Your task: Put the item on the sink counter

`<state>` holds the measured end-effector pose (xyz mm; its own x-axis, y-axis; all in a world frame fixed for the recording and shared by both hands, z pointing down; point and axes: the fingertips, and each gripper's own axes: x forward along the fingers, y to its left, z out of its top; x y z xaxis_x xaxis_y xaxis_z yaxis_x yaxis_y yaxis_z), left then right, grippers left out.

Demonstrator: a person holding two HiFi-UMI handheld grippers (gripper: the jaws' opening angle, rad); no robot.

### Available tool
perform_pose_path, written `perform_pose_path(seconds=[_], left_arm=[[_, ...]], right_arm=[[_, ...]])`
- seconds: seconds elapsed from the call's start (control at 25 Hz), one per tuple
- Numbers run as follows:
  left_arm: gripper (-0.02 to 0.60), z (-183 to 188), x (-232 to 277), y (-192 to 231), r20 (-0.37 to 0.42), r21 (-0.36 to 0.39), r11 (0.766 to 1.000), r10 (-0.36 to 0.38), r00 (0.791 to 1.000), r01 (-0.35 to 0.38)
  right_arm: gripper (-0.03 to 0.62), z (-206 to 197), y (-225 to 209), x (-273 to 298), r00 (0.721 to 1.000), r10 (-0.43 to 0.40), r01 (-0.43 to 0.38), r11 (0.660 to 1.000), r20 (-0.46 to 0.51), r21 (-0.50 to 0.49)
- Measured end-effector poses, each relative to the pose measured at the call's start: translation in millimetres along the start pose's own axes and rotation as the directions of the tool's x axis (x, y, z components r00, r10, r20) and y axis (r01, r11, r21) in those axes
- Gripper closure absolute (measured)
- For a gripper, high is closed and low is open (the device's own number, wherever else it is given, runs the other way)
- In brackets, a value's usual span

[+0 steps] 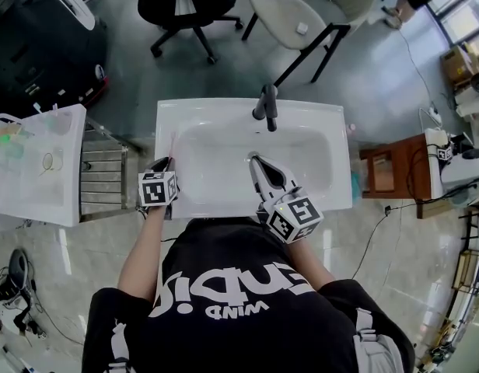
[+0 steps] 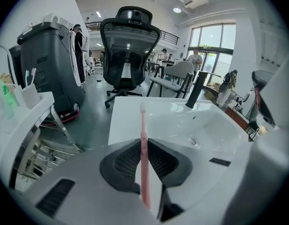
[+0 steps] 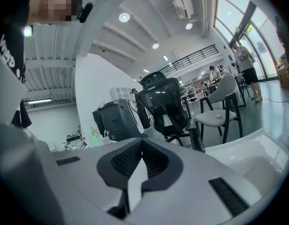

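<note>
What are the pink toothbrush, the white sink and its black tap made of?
The toothbrush looks like smooth plastic: thin, pale pink, slightly translucent. The sink looks like glazed ceramic, perhaps cast resin: glossy white with bright reflections. The tap seems matte black coated metal; no shine shows.

Two grippers are present: one left gripper [image 1: 169, 162] and one right gripper [image 1: 256, 160]. One pink toothbrush [image 2: 144, 156] sits between the left gripper's jaws. One sink [image 1: 224, 115] with one faucet [image 1: 266, 106] lies directly ahead of both grippers. Two chairs stand beyond the faucet: one black office chair [image 1: 185, 2] and one light chair [image 1: 290, 18]. One wooden side table [image 1: 391, 169] stands to the right of the right gripper.
</note>
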<state>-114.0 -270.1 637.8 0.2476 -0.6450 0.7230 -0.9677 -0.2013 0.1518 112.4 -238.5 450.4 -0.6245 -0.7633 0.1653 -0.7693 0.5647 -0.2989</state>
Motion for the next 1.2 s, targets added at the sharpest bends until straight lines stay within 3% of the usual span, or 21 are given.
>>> perform_pose_path(seconds=[0.32, 0.56, 1.2], left_arm=[[0.518, -17, 14, 5, -0.090, 0.037, 0.999, 0.028, 0.996, -0.025], [0.518, -26, 21, 10, -0.130, 0.023, 0.999, 0.041, 0.991, -0.038], [0.518, -26, 22, 12, -0.139, 0.024, 0.997, 0.075, 0.988, -0.072]], right_arm=[[0.577, -2, -4, -3, 1.000, -0.007, 0.007, 1.000, 0.000, 0.013], [0.577, -6, -5, 0, 1.000, -0.004, 0.004, 1.000, -0.009, 0.021], [0.577, -10, -10, 0, 1.000, -0.007, 0.007, 1.000, -0.019, 0.027]])
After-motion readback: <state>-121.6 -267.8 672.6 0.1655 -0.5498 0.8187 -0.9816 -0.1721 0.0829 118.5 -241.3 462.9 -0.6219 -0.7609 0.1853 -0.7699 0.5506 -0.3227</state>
